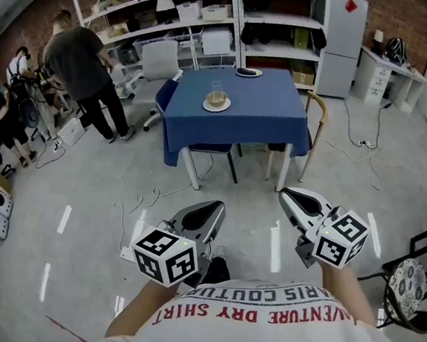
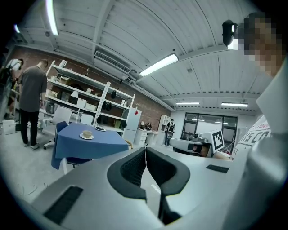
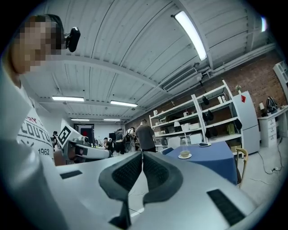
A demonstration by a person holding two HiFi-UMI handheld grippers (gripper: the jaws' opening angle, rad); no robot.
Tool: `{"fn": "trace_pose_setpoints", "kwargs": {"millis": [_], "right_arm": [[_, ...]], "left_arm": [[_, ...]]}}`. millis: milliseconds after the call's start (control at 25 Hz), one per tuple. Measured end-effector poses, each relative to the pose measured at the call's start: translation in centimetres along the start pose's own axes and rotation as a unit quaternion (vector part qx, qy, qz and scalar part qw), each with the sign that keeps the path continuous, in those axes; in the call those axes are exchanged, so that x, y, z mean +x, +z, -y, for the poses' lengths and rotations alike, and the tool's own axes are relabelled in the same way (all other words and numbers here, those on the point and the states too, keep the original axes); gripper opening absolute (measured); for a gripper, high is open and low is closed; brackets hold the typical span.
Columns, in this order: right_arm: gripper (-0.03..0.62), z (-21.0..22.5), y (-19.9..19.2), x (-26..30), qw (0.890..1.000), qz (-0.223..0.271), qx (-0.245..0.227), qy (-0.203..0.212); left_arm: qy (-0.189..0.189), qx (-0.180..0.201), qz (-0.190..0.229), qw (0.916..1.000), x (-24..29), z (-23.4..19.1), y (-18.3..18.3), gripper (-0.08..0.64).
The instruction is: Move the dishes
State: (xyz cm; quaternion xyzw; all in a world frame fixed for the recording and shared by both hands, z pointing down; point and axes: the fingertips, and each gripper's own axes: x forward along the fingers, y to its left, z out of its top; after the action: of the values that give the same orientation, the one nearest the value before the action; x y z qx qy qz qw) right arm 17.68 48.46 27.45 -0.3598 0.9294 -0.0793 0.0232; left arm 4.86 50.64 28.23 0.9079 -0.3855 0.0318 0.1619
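Nothing of the task is done yet, by my reading. The dishes sit on the blue table (image 1: 264, 111): a cup on a saucer (image 1: 217, 99) near the middle of the table, and a flat dark dish (image 1: 248, 72) at the table's far edge. That one is too small to tell whether it is a plate or a lid.

The left gripper (image 1: 217, 204) and the right gripper (image 1: 283, 194) are held well short of the table, side by side. Each has its jaws pressed together with nothing between them. All of the work is left: walking up to the table, opening the jaws, and taking hold of the first dish.

The floor on the near side of the table looks free for walking, though loose cables (image 1: 137, 206) trail on it. A dark chair (image 1: 211, 150) is tucked under the table's near side, and a wooden chair (image 1: 316, 120) stands at its right corner. A person (image 1: 83, 66) stands well to the table's left, and shelves (image 1: 203, 10) rise behind it.
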Motion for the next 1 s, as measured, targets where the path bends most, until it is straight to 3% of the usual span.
{"fn": "trace_pose_setpoints", "kwargs": {"millis": [480,1000], "right_arm": [[0.025,9.4,0.0,11.2,0.999,-0.015,0.038,-0.029],[0.026,20.6,0.1,27.7,0.995,-0.035,0.062,-0.064]], "left_arm": [[-0.01,-0.019,-0.026,0.9995,8.1,-12.1,3.4,0.028],[-0.035,-0.035,-0.065,0.9966,19.6,-29.6,8.5,0.028]]}}
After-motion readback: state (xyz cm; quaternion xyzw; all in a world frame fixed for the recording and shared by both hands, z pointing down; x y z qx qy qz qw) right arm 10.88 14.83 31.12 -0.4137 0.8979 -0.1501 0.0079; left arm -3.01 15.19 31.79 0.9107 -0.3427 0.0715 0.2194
